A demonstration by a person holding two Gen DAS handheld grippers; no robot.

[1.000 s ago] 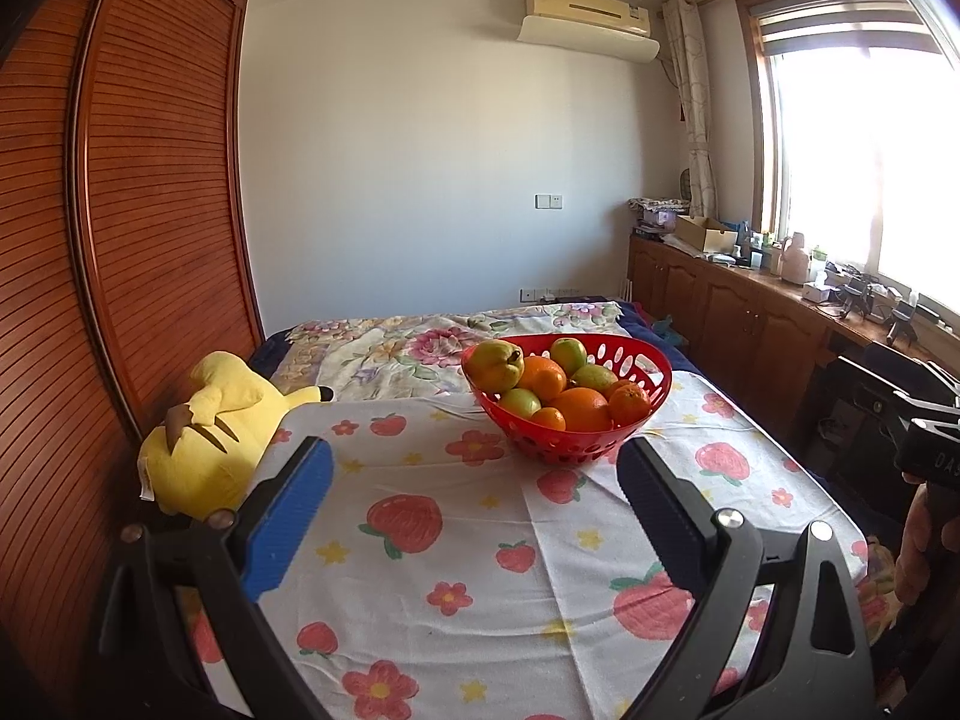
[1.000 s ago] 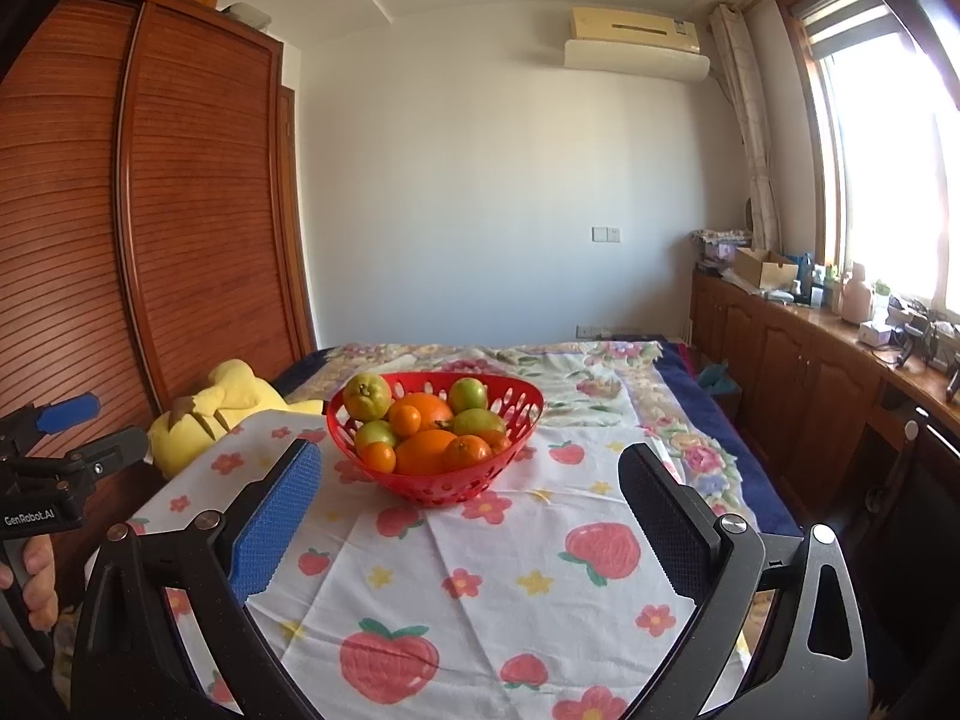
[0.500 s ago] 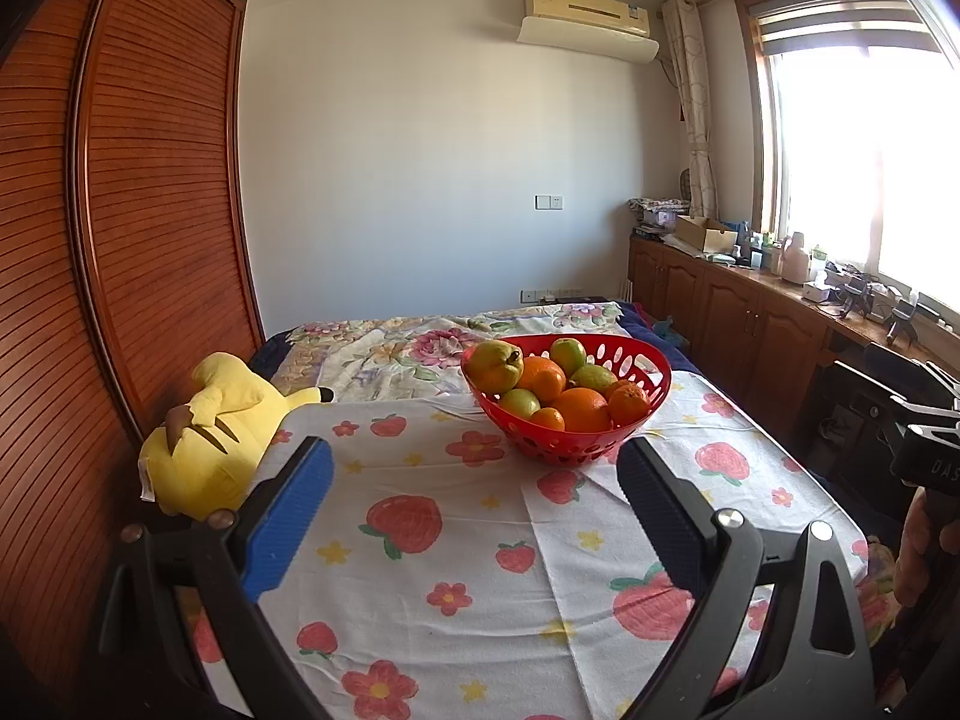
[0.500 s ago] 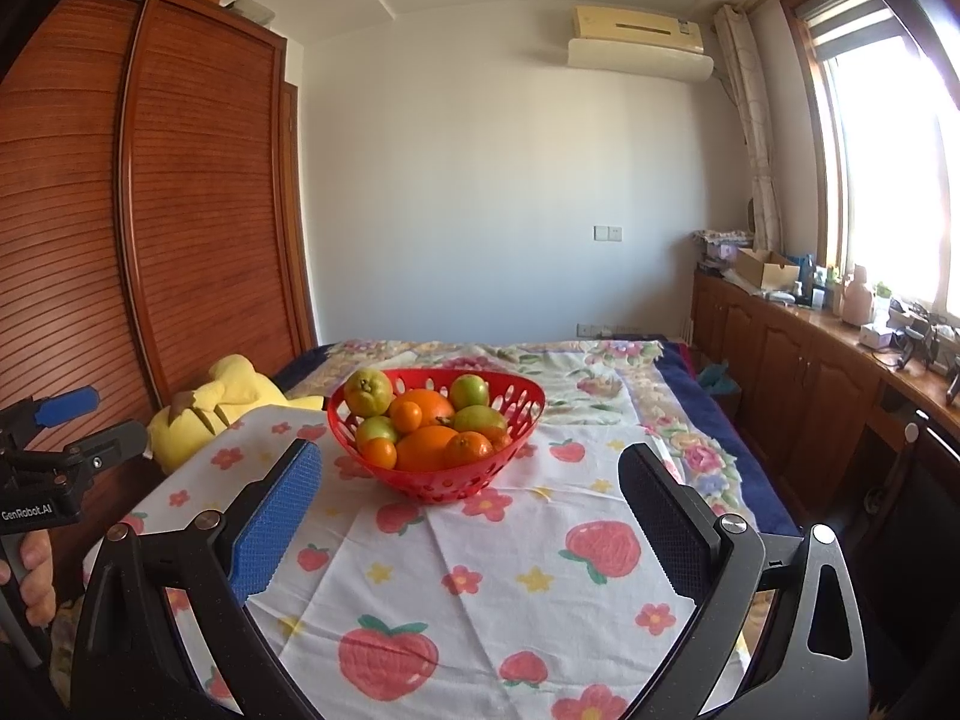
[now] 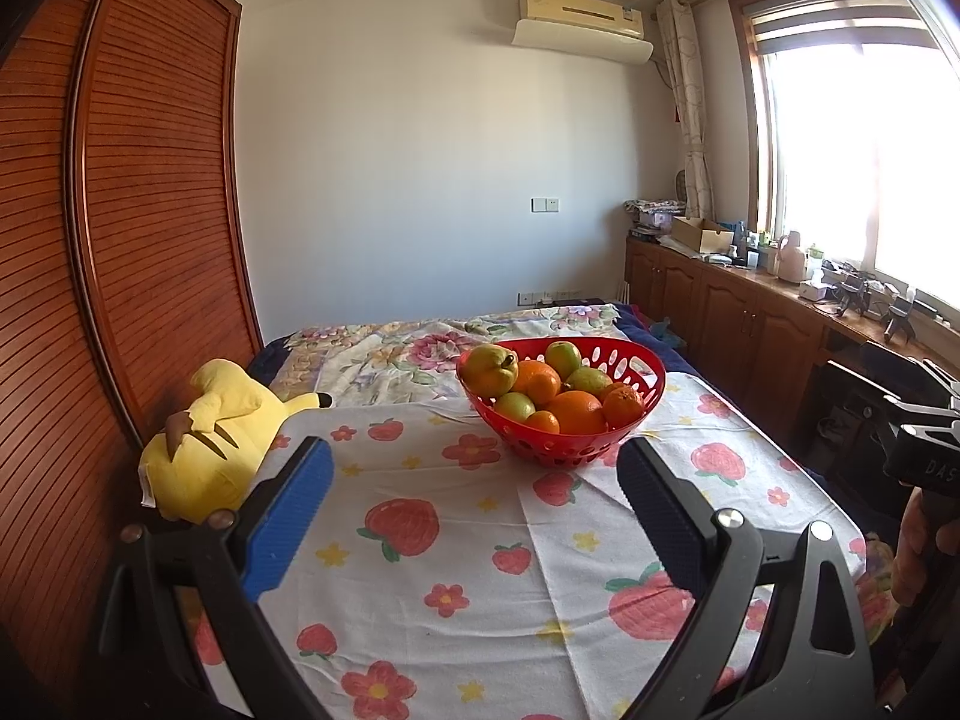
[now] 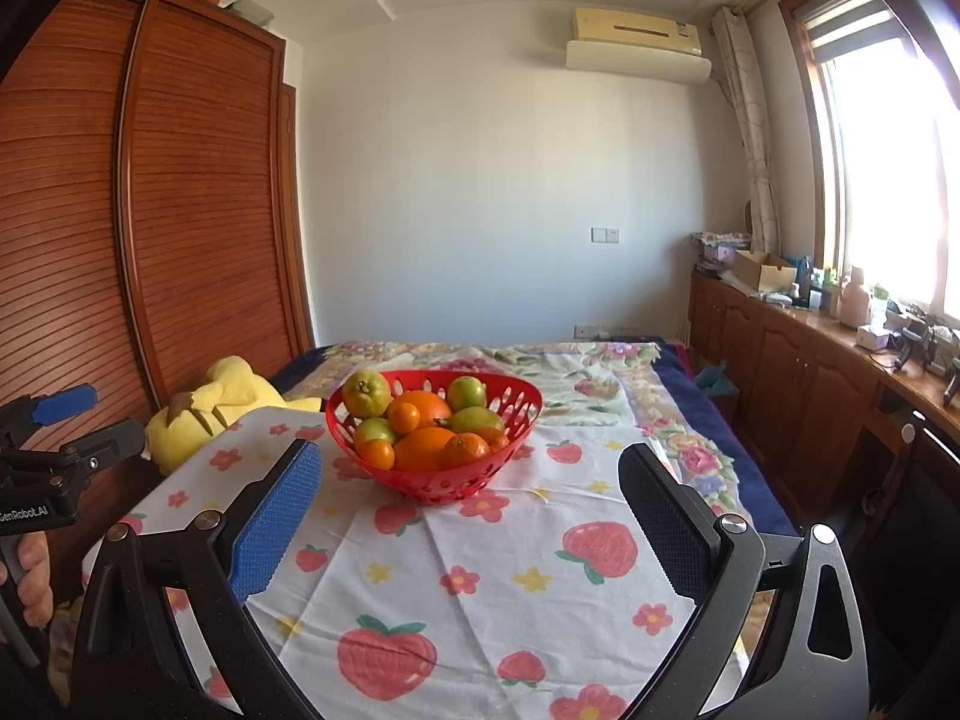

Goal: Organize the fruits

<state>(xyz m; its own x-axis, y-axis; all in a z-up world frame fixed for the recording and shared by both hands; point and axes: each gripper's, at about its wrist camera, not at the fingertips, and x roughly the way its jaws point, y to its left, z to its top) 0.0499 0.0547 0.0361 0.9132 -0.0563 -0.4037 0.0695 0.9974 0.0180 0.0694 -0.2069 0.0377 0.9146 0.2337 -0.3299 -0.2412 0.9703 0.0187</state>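
Left wrist view is showing me almost the same scene as a second ago: the red basket (image 5: 624, 396) is sitting on the strawberry-print cloth (image 5: 456, 546), well ahead of my left gripper (image 5: 474, 504), whose blue-padded fingers are standing wide apart with nothing between them. I am seeing the basket drift only a hair within that view, so the left gripper is barely moving. Fruit is piled inside: a yellow-green pear (image 5: 491, 367) at the left rim, a large orange (image 5: 576, 413) in front, a small green fruit (image 5: 515, 405) beside it. A yellow plush toy (image 5: 210, 450) is lying at the cloth's left edge against the wooden wardrobe (image 5: 138, 210).

From the right wrist view, my right gripper (image 6: 471, 510) is likewise gaping fully and gripping nothing, and the basket (image 6: 516, 414) is sitting a touch higher and further right in frame than a second ago, so I am shifting slightly. A hand (image 6: 30, 576) is holding the left gripper's handle at the left margin.
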